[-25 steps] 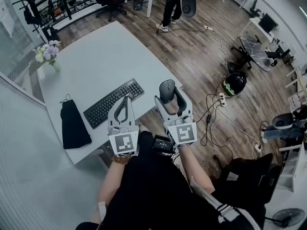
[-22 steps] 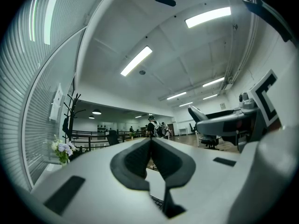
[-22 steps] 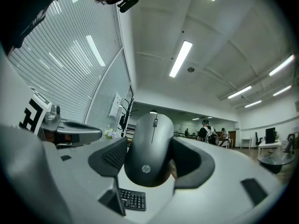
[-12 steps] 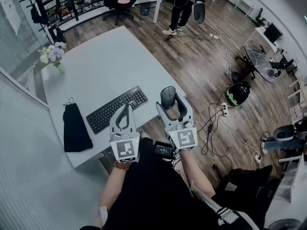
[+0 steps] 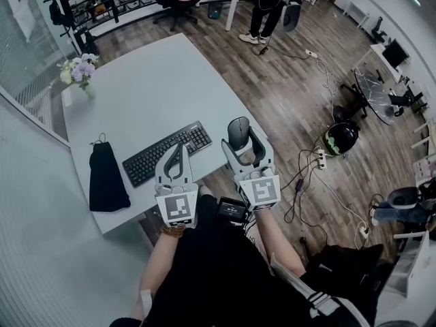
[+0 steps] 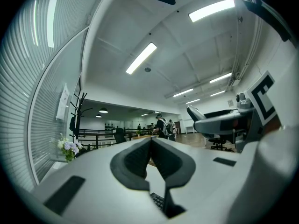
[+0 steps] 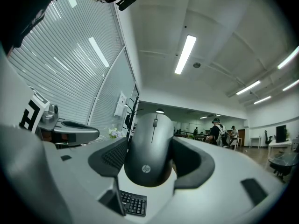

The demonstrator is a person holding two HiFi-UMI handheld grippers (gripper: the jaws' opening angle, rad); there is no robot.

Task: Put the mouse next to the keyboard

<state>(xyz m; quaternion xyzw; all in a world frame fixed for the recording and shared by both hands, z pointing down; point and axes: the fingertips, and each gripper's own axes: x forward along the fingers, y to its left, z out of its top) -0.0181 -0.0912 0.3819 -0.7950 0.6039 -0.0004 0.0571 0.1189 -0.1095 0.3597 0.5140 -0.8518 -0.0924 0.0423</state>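
Right gripper (image 5: 240,142): jaws spread about as wide as the mouse and closed on its two sides; its own view (image 7: 150,149) shows the dark inner pads against the body.
Mouse (image 5: 238,131): a dark grey computer mouse with a scroll wheel and a small round logo near its rear (image 7: 148,146). It sits between the right jaws, nose pointing away along them and past their tips. In the head view it lies over the near right corner of the table; whether it touches the top cannot be told.
Left gripper (image 5: 179,147): jaws pressed together with nothing between them; its own view (image 6: 150,140) shows the two pads meeting in a line.
Keyboard (image 5: 167,152): black, flat on the table, running under and to the left of the left jaws' tips. Its number-pad end is to the left of the right jaws, near the mouse but apart from it. A corner of keys shows below the right jaws (image 7: 133,203).
Table (image 5: 153,80): white, ahead of both pairs of jaws.
Black pouch (image 5: 107,180): on the table, to the left of the left jaws, past the keyboard's far end.
Flowers (image 5: 80,69): far ahead of the left jaws, at the table's far left corner.
Person (image 5: 268,4): standing on the wooden floor, well beyond the right jaws.
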